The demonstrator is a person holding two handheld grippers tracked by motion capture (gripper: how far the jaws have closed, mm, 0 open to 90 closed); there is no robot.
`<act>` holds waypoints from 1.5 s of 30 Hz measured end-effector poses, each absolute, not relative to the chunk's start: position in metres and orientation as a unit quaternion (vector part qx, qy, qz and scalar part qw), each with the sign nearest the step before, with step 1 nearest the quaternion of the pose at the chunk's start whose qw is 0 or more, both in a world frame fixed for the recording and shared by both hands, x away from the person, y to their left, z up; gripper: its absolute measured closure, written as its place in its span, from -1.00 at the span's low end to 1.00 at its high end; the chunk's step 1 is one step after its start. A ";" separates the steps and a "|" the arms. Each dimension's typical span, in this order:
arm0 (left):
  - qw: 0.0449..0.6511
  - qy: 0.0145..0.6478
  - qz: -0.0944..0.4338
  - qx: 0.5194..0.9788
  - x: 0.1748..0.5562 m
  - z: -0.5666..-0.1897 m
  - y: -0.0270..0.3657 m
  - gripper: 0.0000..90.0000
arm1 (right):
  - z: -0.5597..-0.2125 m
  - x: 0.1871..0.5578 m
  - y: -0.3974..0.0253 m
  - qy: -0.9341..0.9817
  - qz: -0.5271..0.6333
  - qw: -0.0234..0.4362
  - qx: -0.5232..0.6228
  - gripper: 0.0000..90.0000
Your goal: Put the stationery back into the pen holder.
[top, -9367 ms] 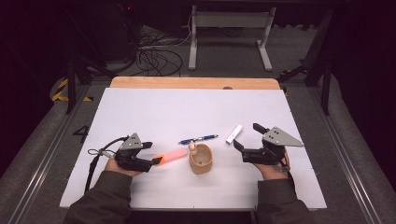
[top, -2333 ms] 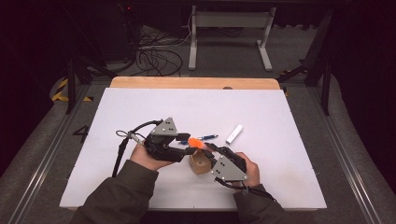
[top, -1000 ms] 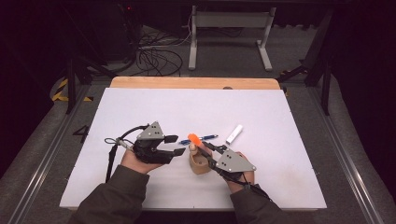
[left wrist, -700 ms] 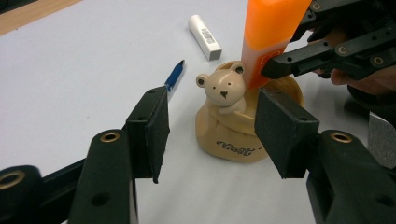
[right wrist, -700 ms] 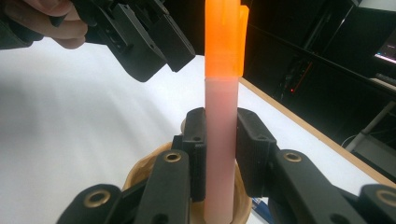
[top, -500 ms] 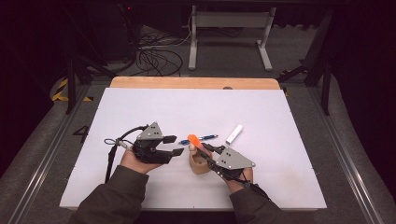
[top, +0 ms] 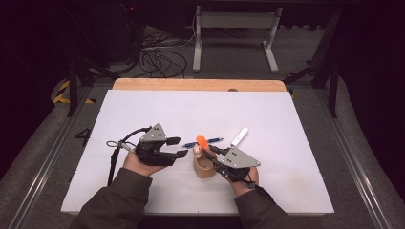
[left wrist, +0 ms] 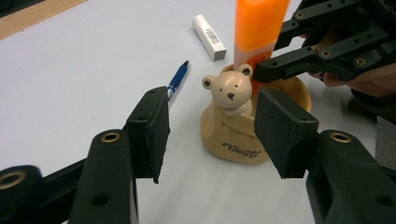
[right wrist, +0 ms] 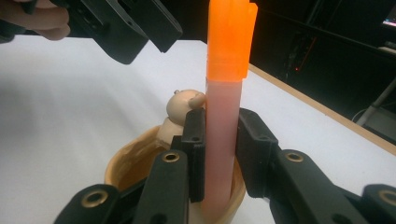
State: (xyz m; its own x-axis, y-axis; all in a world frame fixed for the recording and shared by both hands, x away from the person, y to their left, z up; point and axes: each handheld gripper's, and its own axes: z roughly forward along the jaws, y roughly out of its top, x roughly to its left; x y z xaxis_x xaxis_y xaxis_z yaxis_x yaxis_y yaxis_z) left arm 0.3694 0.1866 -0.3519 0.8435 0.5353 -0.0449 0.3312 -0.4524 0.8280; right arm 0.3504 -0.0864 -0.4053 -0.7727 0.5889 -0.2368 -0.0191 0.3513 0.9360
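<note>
An orange highlighter [top: 201, 141] stands upright in a tan bear-shaped pen holder [top: 204, 168] near the table's front middle. My right gripper [top: 210, 151] is shut on the highlighter's barrel [right wrist: 229, 46], its jaws just above the holder's rim [right wrist: 126, 163]. My left gripper [top: 179, 147] is open a little to the left of the holder, with nothing between its jaws. In the left gripper view the bear holder [left wrist: 233, 135] sits beyond the open left gripper [left wrist: 215, 107], and the right gripper [left wrist: 280, 44] clamps the highlighter [left wrist: 257, 28].
A blue pen [top: 215, 140] lies just behind the holder, and a white stick-shaped object [top: 239, 137] lies to its right. The white table top [top: 286, 119] ends at a wooden strip at the far side. Cables and a metal stand are on the floor beyond.
The left gripper carried the highlighter to the holder, let go and drew back left. The right gripper came in from the right and shut on it. Nothing has visibly moved over the last second.
</note>
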 end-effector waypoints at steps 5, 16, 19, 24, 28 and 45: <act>0.456 0.255 0.111 0.845 0.370 -0.352 0.186 0.02 | -0.407 0.352 -0.086 0.776 0.529 0.285 0.191 0.60; 0.455 0.256 0.111 0.845 0.370 -0.352 0.186 0.02 | -0.408 0.353 -0.085 0.781 0.525 0.281 0.190 0.55; 0.453 0.256 0.112 0.846 0.371 -0.352 0.186 0.02 | -0.408 0.353 -0.086 0.780 0.525 0.281 0.192 0.54; 0.452 0.256 0.112 0.847 0.373 -0.353 0.184 0.02 | -0.407 0.353 -0.086 0.778 0.529 0.279 0.193 0.49; 0.452 0.255 0.114 0.847 0.376 -0.354 0.184 0.02 | -0.405 0.352 -0.089 0.773 0.535 0.279 0.195 0.37; 0.441 0.254 0.126 0.852 0.401 -0.366 0.180 -0.01 | -0.387 0.353 -0.114 0.742 0.578 0.267 0.207 -0.20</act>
